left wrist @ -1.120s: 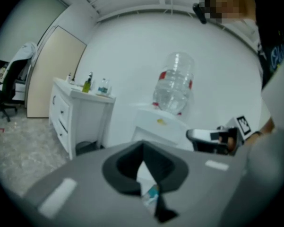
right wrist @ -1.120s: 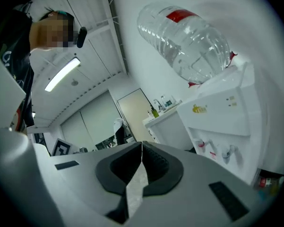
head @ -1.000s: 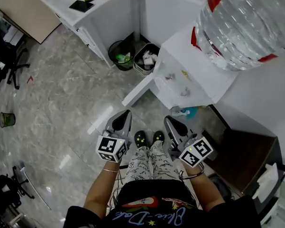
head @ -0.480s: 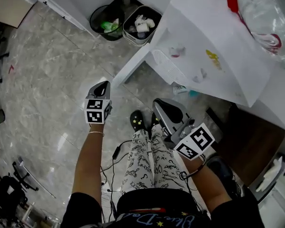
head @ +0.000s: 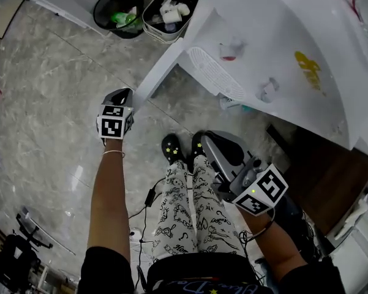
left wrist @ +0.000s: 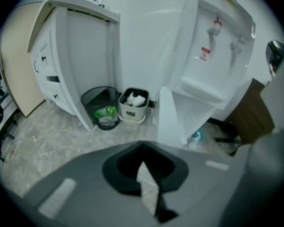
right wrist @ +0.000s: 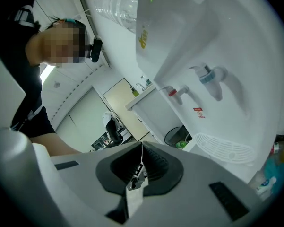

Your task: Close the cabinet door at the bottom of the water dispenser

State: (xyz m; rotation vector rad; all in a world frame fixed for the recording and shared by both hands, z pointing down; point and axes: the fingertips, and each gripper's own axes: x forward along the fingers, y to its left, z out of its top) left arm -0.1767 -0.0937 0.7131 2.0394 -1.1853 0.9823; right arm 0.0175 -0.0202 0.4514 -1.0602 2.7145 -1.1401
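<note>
The white water dispenser point(head: 275, 48) stands at the upper right, with its bottom cabinet door point(head: 162, 72) swung wide open toward the left. My left gripper point(head: 123, 94) is shut and empty. It sits just left of the door's free edge, close to it; I cannot tell whether it touches. In the left gripper view the door point(left wrist: 169, 122) shows edge-on ahead of the left gripper point(left wrist: 142, 148), below the dispenser point(left wrist: 212, 56). My right gripper point(head: 208, 141) is shut, empty and held back above the person's legs. The right gripper point(right wrist: 141, 148) faces the taps point(right wrist: 208, 74) and drip grille point(right wrist: 224, 148).
A black bin point(head: 113, 8) and a white bin point(head: 165, 8) stand left of the dispenser, beside a white cabinet point(left wrist: 75, 65). A blue-capped bottle point(left wrist: 194, 138) lies on the floor by the dispenser's base. A dark wooden unit point(head: 318, 176) is at the right. Marble floor point(head: 55, 103) spreads left.
My left gripper has reached forward and left, from beside the legs to the free edge of the open door. The head view has tipped lower. The right gripper stays near the legs.
</note>
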